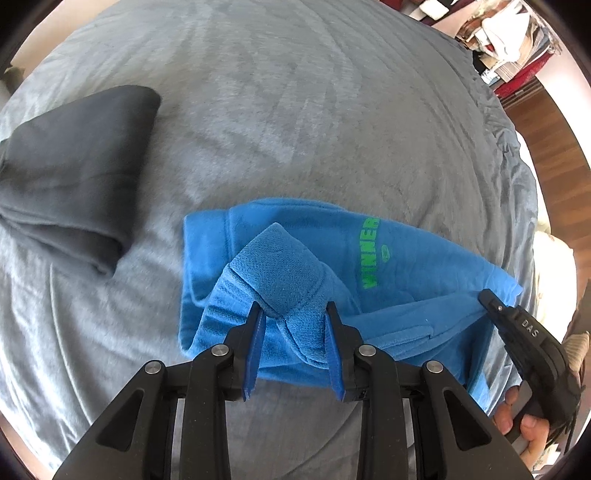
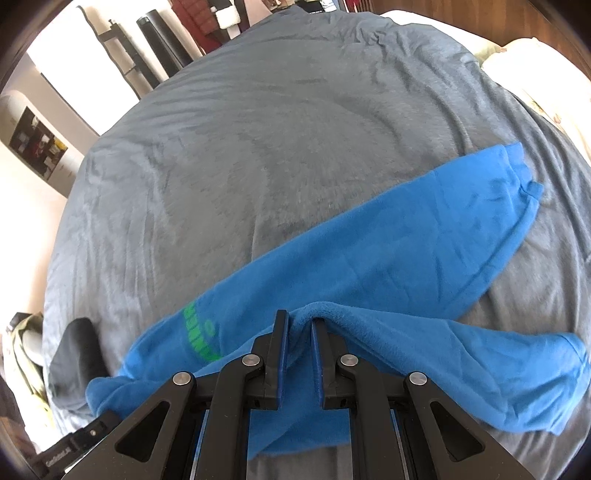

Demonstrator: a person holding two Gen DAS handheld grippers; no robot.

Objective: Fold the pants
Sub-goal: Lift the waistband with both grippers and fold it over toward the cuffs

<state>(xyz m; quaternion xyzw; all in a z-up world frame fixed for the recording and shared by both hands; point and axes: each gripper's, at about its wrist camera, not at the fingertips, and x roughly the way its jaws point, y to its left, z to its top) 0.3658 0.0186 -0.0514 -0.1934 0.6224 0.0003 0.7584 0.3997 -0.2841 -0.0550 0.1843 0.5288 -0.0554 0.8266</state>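
Observation:
Blue fleece pants (image 1: 406, 258) with green "WINNER" lettering lie on a grey blanket (image 1: 277, 92). My left gripper (image 1: 293, 308) is shut on a bunched fold of the pants at the waistband end, lifted a little off the blanket. My right gripper (image 2: 299, 321) is shut on a ridge of the pants (image 2: 388, 236) about midway along; the two legs stretch away to the right in that view. The right gripper (image 1: 491, 299) also shows in the left wrist view at the pants' right edge.
A folded dark grey garment (image 1: 74, 166) lies on the blanket to the left, also in the right wrist view (image 2: 74, 350). Pillows (image 2: 535, 66) sit at the bed's far right. Cluttered shelves (image 1: 509, 33) and wooden floor (image 1: 546, 140) lie beyond the bed edge.

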